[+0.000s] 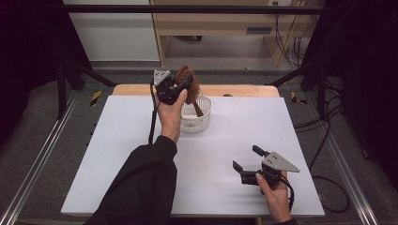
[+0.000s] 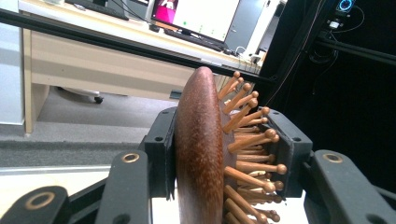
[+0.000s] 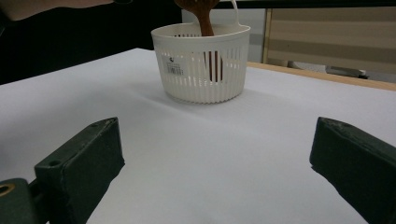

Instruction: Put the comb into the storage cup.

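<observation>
The left gripper clamps a wooden hairbrush by its head, handle pointing down into a white slotted basket near the tabletop's far edge, apparently to lower or lift it there. The right gripper rests near the front right corner, jaws wide apart, holding nothing.

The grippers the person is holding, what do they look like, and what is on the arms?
Each gripper, the left gripper and the right gripper, is black with two blocky jaws and a grey three-cornered plate on top. Brass-coloured rivets dot the jaw arms. A black cable trails from each. The left arm wears a black sleeve.
</observation>
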Tool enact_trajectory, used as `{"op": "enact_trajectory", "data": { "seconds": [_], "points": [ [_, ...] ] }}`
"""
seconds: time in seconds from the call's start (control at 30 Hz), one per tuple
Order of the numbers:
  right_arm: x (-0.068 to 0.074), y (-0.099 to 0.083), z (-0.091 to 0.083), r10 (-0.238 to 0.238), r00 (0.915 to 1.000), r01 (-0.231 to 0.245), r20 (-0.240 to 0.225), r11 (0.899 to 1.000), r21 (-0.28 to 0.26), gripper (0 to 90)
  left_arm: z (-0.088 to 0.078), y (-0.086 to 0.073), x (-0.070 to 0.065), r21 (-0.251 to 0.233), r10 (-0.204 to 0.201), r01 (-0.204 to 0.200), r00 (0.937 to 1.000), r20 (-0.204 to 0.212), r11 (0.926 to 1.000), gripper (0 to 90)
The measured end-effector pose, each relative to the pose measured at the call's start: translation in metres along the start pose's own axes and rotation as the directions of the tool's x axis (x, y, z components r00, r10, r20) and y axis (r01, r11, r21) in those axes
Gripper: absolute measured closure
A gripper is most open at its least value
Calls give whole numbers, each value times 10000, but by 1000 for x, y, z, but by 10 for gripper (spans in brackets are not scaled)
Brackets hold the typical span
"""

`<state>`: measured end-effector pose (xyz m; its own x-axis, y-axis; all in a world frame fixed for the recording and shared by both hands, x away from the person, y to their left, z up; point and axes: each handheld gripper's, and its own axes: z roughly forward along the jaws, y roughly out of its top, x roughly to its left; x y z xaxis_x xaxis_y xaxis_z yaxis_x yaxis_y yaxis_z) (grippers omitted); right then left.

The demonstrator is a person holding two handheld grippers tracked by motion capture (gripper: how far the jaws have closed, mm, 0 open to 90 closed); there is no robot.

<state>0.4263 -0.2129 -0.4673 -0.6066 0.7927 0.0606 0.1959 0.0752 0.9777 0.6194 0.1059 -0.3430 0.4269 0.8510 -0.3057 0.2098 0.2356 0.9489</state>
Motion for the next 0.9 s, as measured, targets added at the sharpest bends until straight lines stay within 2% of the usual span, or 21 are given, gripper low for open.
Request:
{"op": "enact_trajectory", "data": {
  "seconds": [0.9],
  "points": [
    [1, 0, 1, 30, 10000, -30, -1, 10000, 33, 30, 3, -8, 4, 71, 54, -54, 9999, -92, 10000, 507]
  ]
}}
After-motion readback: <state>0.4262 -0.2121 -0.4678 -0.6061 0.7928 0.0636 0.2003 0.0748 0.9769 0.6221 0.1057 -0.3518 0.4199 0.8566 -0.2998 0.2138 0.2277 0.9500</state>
